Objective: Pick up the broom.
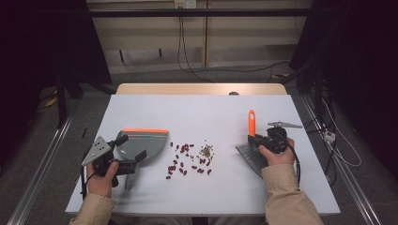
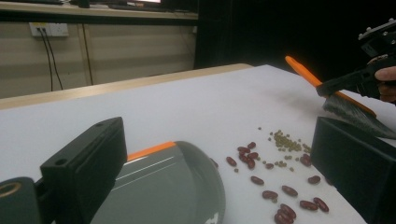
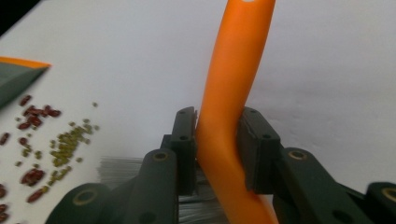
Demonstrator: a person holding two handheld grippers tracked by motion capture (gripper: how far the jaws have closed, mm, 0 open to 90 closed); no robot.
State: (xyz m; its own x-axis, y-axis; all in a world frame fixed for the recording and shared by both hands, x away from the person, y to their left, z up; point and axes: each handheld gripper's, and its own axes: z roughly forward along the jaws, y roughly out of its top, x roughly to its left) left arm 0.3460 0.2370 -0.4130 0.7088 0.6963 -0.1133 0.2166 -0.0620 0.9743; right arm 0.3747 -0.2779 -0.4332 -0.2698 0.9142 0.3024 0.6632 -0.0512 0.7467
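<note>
High view, left to right. My left gripper (image 1: 133,157) sits near the left front of the white table (image 1: 197,108), over the grey plastic dustpan with an orange front lip (image 1: 148,138). Left gripper view: the two black jaws stand wide apart with the dustpan's grey shell between and below them, and I see neither jaw pressing on it. I cannot tell if the pan's handle is caught lower down; the jaws read as released.

Mid-table: a scatter of dark red kidney beans (image 1: 183,159) and, just right of them, a small heap of green mung beans (image 1: 205,151). Both lie between the dustpan mouth and the brush, apart from each.

Right side: my right gripper (image 1: 254,138) is clenched on the orange plastic handle of a grey-bristled hand brush (image 1: 251,123). Right gripper view: both pads (image 3: 186,140) bear against the handle (image 3: 229,107) from either side. The bristles (image 1: 251,157) lie low at the table, toward me from the jaws.

Room: bare white surface beyond the beans to the far edge, and open tabletop right of the brush to the right edge. The strip left of the dustpan is narrow.
</note>
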